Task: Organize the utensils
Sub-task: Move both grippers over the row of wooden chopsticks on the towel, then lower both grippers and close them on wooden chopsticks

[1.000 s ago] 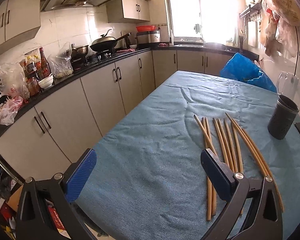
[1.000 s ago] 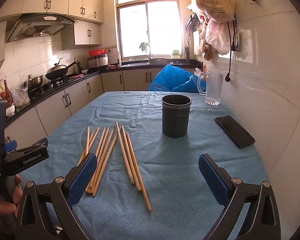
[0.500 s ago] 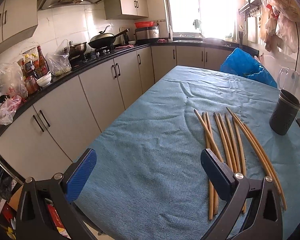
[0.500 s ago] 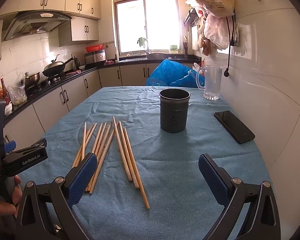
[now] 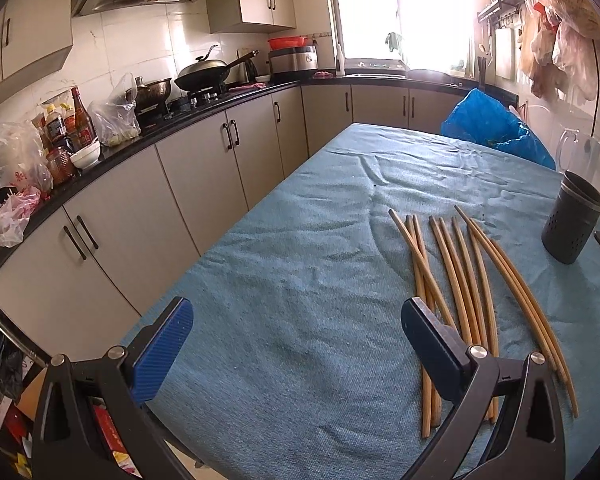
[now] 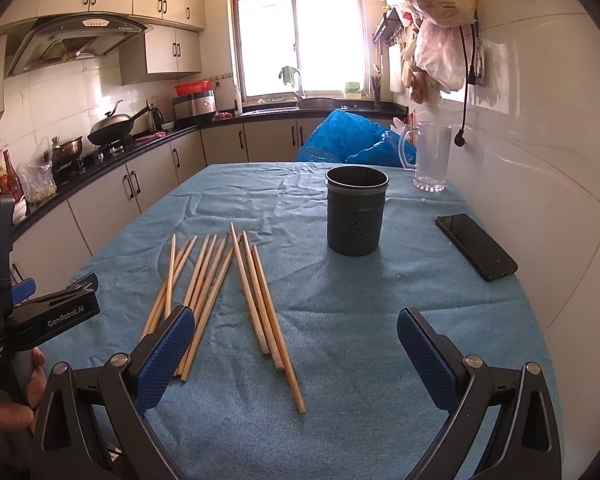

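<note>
Several wooden chopsticks lie side by side on the blue tablecloth; they also show in the left wrist view. A dark grey utensil holder stands upright and empty behind them, at the right in the left wrist view. My left gripper is open and empty, its right finger over the near ends of the leftmost chopsticks. My right gripper is open and empty, above the near ends of the chopsticks. The left gripper's body shows at the left edge of the right wrist view.
A black phone lies on the cloth right of the holder. A clear glass pitcher and a blue plastic bag are at the table's far end. Kitchen cabinets and a cluttered counter run along the left. A tiled wall is on the right.
Both grippers have moved slightly forward and lower toward the chopsticks. Nothing on the table has moved.
</note>
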Action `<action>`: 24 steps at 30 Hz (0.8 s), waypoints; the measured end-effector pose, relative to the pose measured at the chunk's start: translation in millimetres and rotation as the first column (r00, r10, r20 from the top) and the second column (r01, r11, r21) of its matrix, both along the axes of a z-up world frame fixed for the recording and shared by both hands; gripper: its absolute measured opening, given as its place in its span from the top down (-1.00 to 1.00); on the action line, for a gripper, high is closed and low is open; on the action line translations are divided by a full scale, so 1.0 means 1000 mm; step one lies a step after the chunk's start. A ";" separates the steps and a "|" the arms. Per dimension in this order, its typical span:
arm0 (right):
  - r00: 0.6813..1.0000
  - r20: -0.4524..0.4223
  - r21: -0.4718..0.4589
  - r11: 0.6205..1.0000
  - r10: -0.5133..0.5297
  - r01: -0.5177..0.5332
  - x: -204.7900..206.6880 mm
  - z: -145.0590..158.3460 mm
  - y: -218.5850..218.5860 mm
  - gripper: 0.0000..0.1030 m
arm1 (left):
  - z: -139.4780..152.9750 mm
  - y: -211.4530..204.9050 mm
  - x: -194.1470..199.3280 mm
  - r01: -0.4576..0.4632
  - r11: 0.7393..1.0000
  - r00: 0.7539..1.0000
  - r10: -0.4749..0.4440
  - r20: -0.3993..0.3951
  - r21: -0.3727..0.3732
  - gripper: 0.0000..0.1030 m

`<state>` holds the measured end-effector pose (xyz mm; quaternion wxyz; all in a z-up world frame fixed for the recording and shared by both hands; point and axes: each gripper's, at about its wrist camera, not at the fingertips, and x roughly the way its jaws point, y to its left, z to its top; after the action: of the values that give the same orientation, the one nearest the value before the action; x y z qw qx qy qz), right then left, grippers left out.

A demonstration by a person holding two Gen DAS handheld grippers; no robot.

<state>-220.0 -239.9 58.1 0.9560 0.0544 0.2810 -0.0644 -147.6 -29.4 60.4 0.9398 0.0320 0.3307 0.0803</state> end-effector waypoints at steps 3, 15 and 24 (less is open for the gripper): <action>1.000 -0.005 0.002 1.000 0.000 0.000 0.001 -0.001 -0.001 -1.00 | -0.001 0.000 0.001 0.000 1.000 1.000 0.000 -0.003 0.000 -1.00; 0.999 -0.030 0.017 1.000 0.024 -0.023 0.010 -0.003 -0.001 -0.95 | -0.006 0.006 0.008 0.006 1.000 1.000 -0.006 -0.023 -0.017 -1.00; 0.980 -0.107 0.121 0.981 0.165 -0.152 0.046 0.012 -0.019 -0.23 | -0.008 0.034 0.030 0.024 0.994 0.997 -0.032 -0.077 -0.107 -0.85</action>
<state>-174.1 -258.8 70.1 0.9355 0.0816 0.3428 0.0251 -118.0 5.1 52.7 0.9274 -0.0100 0.3707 0.0482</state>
